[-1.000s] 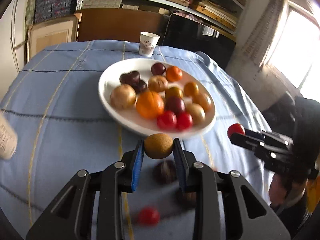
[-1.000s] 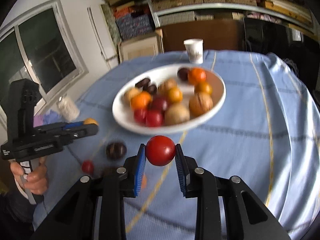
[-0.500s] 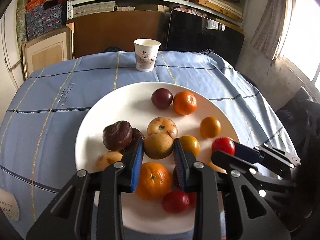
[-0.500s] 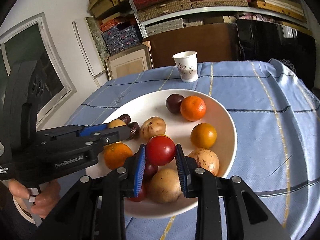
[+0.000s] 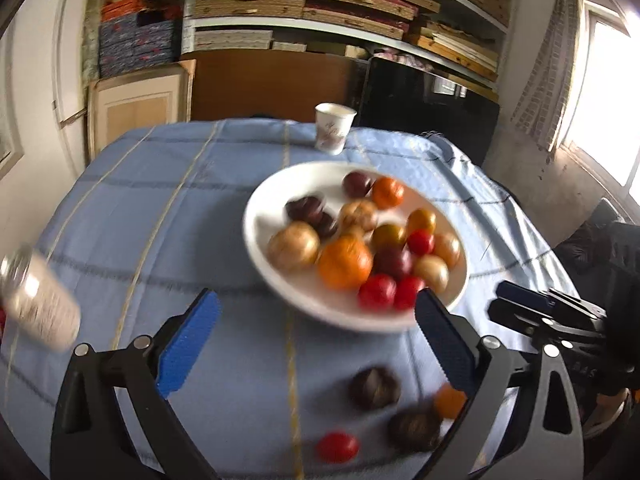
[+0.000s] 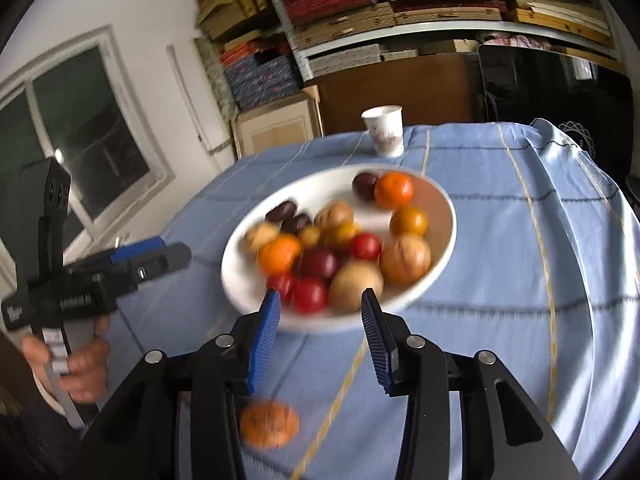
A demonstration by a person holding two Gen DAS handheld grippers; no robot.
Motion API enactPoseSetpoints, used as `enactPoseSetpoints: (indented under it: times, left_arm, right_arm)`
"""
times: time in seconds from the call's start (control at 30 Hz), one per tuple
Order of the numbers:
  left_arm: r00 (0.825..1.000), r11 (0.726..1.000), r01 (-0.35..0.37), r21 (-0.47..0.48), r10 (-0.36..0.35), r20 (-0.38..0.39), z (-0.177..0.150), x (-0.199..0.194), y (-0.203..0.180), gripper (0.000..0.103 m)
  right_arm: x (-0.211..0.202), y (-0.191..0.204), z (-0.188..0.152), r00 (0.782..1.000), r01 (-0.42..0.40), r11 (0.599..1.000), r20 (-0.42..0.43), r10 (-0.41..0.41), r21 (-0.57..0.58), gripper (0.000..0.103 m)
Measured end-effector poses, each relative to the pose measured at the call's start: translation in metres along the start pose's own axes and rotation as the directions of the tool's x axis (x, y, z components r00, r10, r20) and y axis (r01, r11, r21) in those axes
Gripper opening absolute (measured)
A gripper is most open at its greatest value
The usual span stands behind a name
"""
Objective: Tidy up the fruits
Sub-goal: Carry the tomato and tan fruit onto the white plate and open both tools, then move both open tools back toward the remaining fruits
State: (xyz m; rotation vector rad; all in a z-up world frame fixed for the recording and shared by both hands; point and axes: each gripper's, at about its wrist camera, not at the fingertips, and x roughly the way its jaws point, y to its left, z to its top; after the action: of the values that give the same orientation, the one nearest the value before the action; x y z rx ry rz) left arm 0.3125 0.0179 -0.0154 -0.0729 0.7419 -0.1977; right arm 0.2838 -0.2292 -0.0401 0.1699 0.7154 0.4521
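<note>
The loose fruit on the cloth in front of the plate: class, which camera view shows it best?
The left wrist view: two dark fruits, a small orange one and a red one lie in front of the plate. The right wrist view shows only one blurred orange fruit.

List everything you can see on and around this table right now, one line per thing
Round white plate: one, white, mid-table, holding blurred fruits, red, orange, yellow-brown and dark purple.
Loose fruits on the cloth: four in the left wrist view, two dark brown, one small orange, one red, on the near side of the plate.
White paper cup: one, white, behind the plate.
Blue checked tablecloth: one, covering the table.
Pale bottle: one, blurred, left edge.
Shelves of flat boxes: behind.
Left gripper: jaws opening, empty.
Right gripper: jaws opening, empty.
Hand: gripping the left handle.
</note>
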Motion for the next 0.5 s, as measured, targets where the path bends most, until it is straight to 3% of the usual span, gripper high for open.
enactPoseSetpoints:
  times: [0.07, 0.23, 0.5]
  left_arm:
    - [1.0, 0.999, -0.027, -0.021, 0.026, -0.014, -0.016, -0.003, 0.008, 0.097]
    - [0.999, 0.995, -0.007, -0.097, 0.003, -0.045, -0.04, -0.013, 0.026, 0.097]
    - [0.997, 0.998, -0.055, -0.043, 0.052, -0.064, -0.062, -0.017, 0.016, 0.098]
  right_arm:
    - [-0.005, -0.001, -0.016, 1.0, -0.002, 0.999, -0.021, 0.003, 0.042, 0.048]
    - [-0.015, 0.002, -0.03, 0.997, -0.072, 0.993, -0.027, 0.075, 0.098, 0.048]
    - [-0.005, 0.014, -0.039, 0.985, -0.127, 0.988, -0.102, 0.136, 0.09, 0.048]
